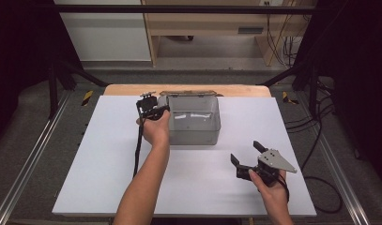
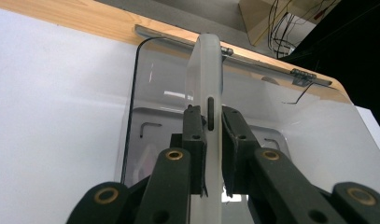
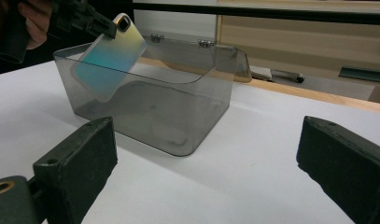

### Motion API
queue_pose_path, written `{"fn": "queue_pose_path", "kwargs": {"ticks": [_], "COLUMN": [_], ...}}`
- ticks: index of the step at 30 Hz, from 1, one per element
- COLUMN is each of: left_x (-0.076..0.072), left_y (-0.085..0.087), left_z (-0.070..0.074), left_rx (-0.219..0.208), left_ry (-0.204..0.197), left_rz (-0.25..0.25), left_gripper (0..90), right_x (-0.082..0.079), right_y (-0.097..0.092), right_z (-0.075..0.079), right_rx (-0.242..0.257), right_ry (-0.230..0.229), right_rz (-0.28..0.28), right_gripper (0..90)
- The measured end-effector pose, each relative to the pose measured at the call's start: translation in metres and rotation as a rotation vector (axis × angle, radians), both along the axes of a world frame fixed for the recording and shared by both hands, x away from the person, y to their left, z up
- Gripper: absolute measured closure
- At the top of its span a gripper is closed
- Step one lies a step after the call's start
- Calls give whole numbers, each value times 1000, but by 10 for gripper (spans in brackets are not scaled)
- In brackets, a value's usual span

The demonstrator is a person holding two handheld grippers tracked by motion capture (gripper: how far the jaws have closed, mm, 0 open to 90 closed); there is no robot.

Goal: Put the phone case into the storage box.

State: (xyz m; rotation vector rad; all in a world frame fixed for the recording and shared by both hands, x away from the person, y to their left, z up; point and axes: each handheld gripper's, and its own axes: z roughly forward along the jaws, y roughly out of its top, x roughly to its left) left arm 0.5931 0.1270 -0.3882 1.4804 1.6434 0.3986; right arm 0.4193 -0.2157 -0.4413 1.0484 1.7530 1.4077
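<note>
Holding the phone (image 3: 108, 58) by its upper end, I keep my left fingers (image 2: 195, 140) clamped on its two thin side edges, one pad on each flank, so the flat back stays free and the body hangs below my grip. It leans at a slant, its lower half already inside the clear plastic box (image 3: 187, 116), its camera corner up near my fingers, above the rim. I judge that I grip it high so that my fingers need not go deep between the walls when I lower it.

The box stands just beneath and beyond my left fingers, its hinged lid (image 2: 271, 93) thrown back and lying on the table behind it, which leaves the mouth fully open for the phone.

My right fingers (image 3: 75, 172) are spread wide with nothing between them, resting low over the white table (image 1: 109, 164), well apart from the box and pointed toward it. I judge that hand is parked there to stay out of the left hand's way and be ready, perhaps for the lid.
</note>
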Motion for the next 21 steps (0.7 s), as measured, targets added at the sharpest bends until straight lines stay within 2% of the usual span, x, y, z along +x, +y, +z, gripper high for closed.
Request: {"fn": "queue_pose_path", "kwargs": {"ticks": [8,13,18,21], "left_x": [6,10,13,15], "left_y": [0,1,0,1], "left_z": [-5,-10,-12,-12], "left_rx": [5,44,44,67], "left_ry": [33,49,55,64], "left_rz": [-10,-31,-32,-32], "left_gripper": [811,811,809,807], "right_x": [1,1,2,2], "right_y": [0,-1,-1,-1], "right_z": [-1,-2,-2,-3], "right_rx": [-2,-1,-2,0], "right_ry": [3,9,13,17], "right_rz": [5,3,4,1], "right_gripper": [53,53,53,53]}}
